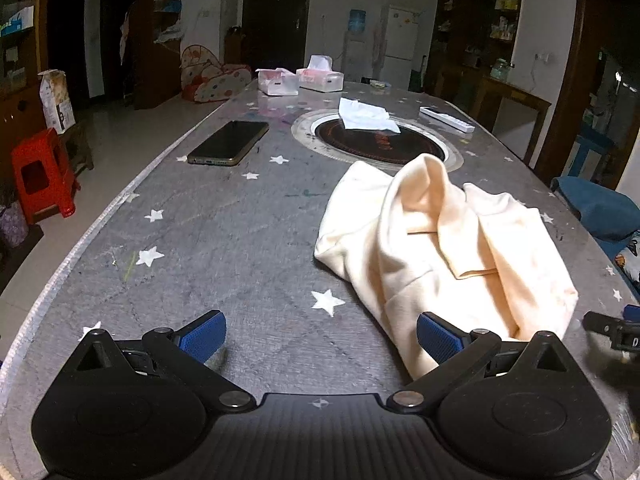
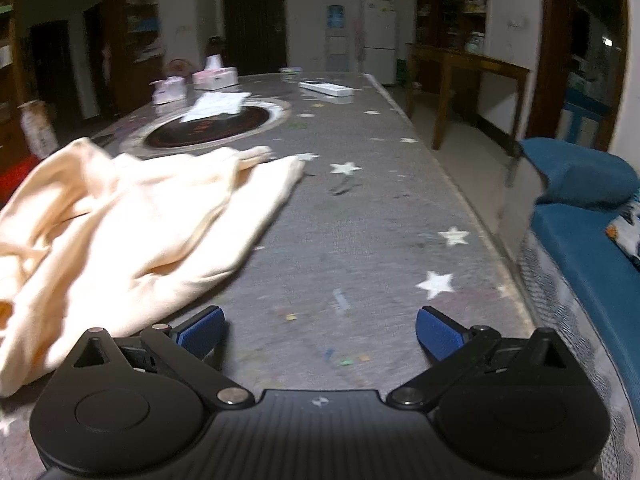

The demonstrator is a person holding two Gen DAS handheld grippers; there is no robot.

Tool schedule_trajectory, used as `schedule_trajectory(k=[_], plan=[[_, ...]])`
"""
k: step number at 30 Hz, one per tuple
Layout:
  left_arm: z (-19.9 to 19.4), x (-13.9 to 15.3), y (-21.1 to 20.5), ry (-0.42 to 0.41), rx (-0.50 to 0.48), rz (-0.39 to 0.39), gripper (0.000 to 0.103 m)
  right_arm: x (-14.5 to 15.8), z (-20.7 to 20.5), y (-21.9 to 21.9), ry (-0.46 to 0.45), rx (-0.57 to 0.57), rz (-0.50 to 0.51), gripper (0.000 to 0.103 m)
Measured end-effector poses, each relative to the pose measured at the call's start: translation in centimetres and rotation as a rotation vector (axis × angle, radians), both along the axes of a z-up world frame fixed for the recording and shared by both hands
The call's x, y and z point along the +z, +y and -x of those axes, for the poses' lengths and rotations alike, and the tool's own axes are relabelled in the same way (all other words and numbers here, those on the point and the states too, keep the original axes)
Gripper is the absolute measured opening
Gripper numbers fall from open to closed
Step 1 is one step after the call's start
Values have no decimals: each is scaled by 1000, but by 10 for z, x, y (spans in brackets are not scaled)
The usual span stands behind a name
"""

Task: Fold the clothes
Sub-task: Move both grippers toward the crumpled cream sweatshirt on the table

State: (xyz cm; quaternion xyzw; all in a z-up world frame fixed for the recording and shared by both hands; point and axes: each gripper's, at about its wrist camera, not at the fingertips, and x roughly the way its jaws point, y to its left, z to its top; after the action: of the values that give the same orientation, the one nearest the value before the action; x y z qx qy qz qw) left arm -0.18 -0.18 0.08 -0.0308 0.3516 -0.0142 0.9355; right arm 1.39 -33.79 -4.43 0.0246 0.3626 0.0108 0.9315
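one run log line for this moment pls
stage: pre-grasp | left gripper: open, empty | right gripper: open, empty | crumpled cream cloth garment: unfolded on grey star-print table cover

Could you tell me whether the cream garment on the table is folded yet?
Not folded: the cream garment lies crumpled in a loose heap, bunched with uneven creases.

The garment [image 1: 444, 252] lies crumpled on the table [image 1: 224, 236], right of the left gripper [image 1: 320, 338] and left of the right gripper [image 2: 320, 334]. Beyond it sits a round inset [image 1: 376, 140] with a tissue [image 1: 366, 116] on it. A phone [image 1: 229, 143] lies far left; two tissue boxes [image 1: 300, 78] stand at the far end.
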Motion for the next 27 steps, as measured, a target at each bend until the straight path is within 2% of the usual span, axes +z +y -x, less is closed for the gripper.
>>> schedule_trajectory(k=[5, 9, 12, 27], plan=[[4, 2, -3, -16, -4, -1, 103, 1, 3, 8, -40, 58, 50, 103], [8, 3, -4, 2, -1, 4, 103, 6, 16, 27, -72, 110, 89, 103], [16, 4, -7, 9, 0, 2, 103, 17, 26, 34, -63, 115, 68, 103], [30, 6, -26, 28, -31, -9, 103, 28, 49, 67, -4, 157, 8, 103]])
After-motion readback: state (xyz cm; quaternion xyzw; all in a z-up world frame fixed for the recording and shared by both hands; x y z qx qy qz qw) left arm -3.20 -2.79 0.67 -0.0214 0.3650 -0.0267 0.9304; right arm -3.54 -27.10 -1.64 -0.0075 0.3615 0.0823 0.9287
